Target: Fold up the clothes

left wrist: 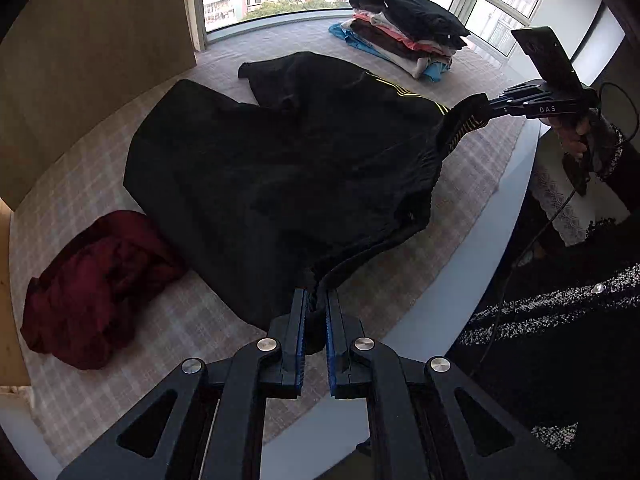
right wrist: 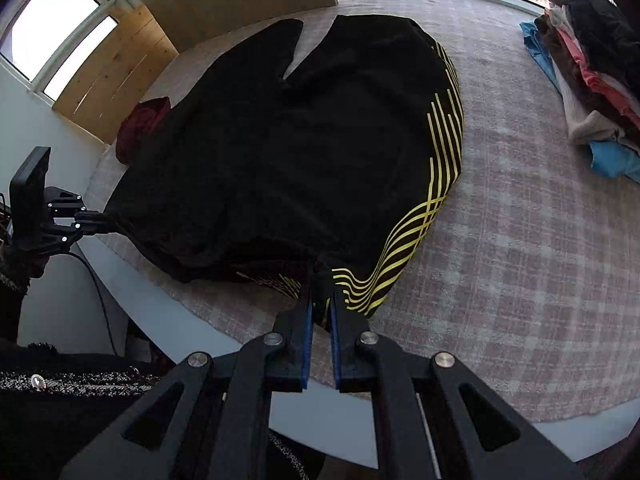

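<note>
Nearby — red garment [left wrist: 96, 288], folded stack [left wrist: 404, 36] — both apart.

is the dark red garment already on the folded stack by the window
No, the dark red garment lies crumpled on the cloth beside the black trousers, apart from the folded stack.
</note>
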A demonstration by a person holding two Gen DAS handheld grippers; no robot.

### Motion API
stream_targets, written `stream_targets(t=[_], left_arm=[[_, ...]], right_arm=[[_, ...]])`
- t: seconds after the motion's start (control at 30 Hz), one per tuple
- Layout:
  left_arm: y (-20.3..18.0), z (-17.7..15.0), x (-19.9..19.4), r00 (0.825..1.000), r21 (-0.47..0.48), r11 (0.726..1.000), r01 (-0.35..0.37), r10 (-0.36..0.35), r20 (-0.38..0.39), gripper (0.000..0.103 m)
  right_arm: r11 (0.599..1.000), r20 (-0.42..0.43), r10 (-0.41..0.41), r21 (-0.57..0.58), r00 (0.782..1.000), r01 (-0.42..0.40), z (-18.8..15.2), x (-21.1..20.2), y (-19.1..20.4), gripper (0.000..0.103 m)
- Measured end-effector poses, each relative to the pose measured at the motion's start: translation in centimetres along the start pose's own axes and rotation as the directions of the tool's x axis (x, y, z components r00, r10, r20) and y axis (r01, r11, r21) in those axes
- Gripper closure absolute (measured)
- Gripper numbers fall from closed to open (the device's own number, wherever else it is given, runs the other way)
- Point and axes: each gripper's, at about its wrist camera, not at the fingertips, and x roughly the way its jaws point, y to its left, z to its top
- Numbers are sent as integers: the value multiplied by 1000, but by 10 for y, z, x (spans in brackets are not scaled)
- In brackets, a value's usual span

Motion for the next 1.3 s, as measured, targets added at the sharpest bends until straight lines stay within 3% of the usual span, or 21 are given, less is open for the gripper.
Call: stream_targets(t=[0.1,0.2,0.3,0.4,0.57,0.73,0.9,1.0,1.1,1.17,1.23,1.3], left_arm=[[9,-25,36,996,-66,997,40,-45,-76,96],[16,-37,37,994,-97,994,43,-52,-92,91],[8,-39,14,997,-67,998,16,-21,-75,88],[-12,-28,-3,998,1,999,-33,33,-49,84],[-43,-8,-24,999,-3,999,-35,35,24,81],[-121,53,16,994,67,996,51,-58,97,72],[-200,101,86,988,155,978,140,-148,44,72],[-234,117,121,993,210,971,116,-118,-3,70],[-245,127,141,987,196,968,158,-155,-30,69],[-245,132,151,989,181,973,146,-141,-42,69],[-242,134,158,991,171,976,134,-126,-53,73],[-232,137,160,986,118,979,164,-158,-52,78]], right_arm=[[997,-73,-51,-56,996,47,-13,11,4,91],[998,-93,-11,-55,996,6,-15,-11,0,83],[997,-38,28,-65,999,-31,-7,-46,-12,77],[992,14,52,-117,999,-50,8,-78,-26,64],[982,137,-106,-142,985,126,62,-88,-60,60],[985,195,-158,-39,968,168,141,-49,-101,60],[996,142,-64,72,988,54,184,-5,-134,60],[995,117,-12,99,993,1,191,9,-138,60],[995,103,22,97,994,-33,197,15,-139,60],[996,97,18,82,995,-26,203,17,-140,60],[998,93,8,67,996,-14,209,19,-140,60],[998,80,22,65,997,-27,215,21,-143,60]])
